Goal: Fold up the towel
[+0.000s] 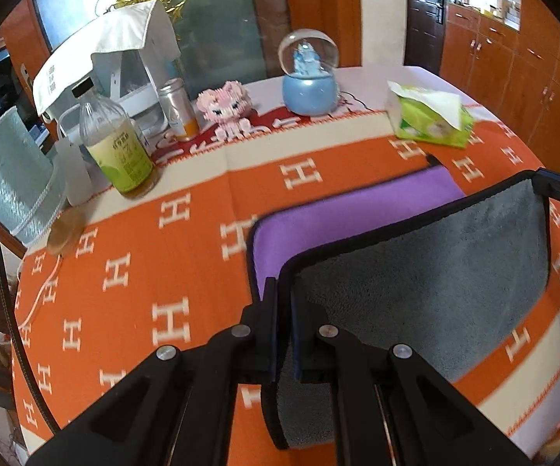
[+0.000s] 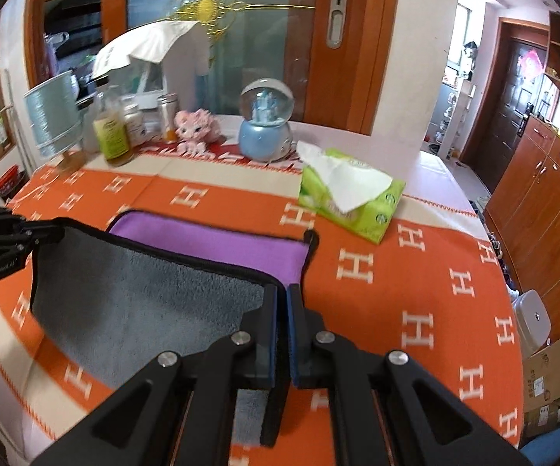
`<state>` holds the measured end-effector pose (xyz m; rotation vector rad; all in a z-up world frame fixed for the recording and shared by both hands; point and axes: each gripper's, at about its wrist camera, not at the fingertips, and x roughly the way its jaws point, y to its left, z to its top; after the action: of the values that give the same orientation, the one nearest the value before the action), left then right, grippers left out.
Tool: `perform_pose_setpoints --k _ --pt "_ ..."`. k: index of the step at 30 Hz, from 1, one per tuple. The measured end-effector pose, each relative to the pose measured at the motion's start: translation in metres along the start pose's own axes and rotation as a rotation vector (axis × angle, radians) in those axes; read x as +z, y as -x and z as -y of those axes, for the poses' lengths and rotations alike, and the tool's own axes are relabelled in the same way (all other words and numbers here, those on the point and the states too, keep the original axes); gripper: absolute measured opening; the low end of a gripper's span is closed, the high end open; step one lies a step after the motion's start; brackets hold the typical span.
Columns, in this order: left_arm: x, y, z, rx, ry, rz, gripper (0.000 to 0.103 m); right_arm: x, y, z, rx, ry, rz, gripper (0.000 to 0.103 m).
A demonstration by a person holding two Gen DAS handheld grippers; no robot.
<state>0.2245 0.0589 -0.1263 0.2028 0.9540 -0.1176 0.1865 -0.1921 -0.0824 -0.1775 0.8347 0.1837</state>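
So we've got the towel (image 1: 427,268) lifted off the orange H-pattern tablecloth (image 1: 132,256) by its near edge. It's plush grey on the side facing us and purple (image 2: 217,240) on the other, with black piping all round. The far half lies flat on the cloth, purple up. Our left gripper (image 1: 283,334) has its fingers pinched tight on one near corner, and the right gripper (image 2: 283,334) is clamped on the other. The tissue pack (image 2: 351,194) sits just beyond the towel's far right corner.
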Motion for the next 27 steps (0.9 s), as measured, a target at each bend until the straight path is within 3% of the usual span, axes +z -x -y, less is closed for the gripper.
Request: perform_pose_setpoints --k 9,22,26,27 --pt "0.034 -0.053 -0.006 0.050 0.041 -0.011 0.004 0.028 -0.058 0.010 -0.048 -0.057 -0.024 0.004" --pt "0.042 -0.107 -0.006 0.097 0.080 -0.078 0.005 0.032 -0.113 0.008 -0.080 -0.048 -0.083 0.005" --pt "0.042 -0.118 -0.004 0.102 0.086 -0.103 0.012 0.031 -0.124 0.006 -0.085 -0.048 -0.123 0.010" --pt "0.043 -0.120 -0.004 0.104 0.090 -0.112 0.026 0.031 -0.126 0.006 -0.103 -0.052 -0.142 0.014"
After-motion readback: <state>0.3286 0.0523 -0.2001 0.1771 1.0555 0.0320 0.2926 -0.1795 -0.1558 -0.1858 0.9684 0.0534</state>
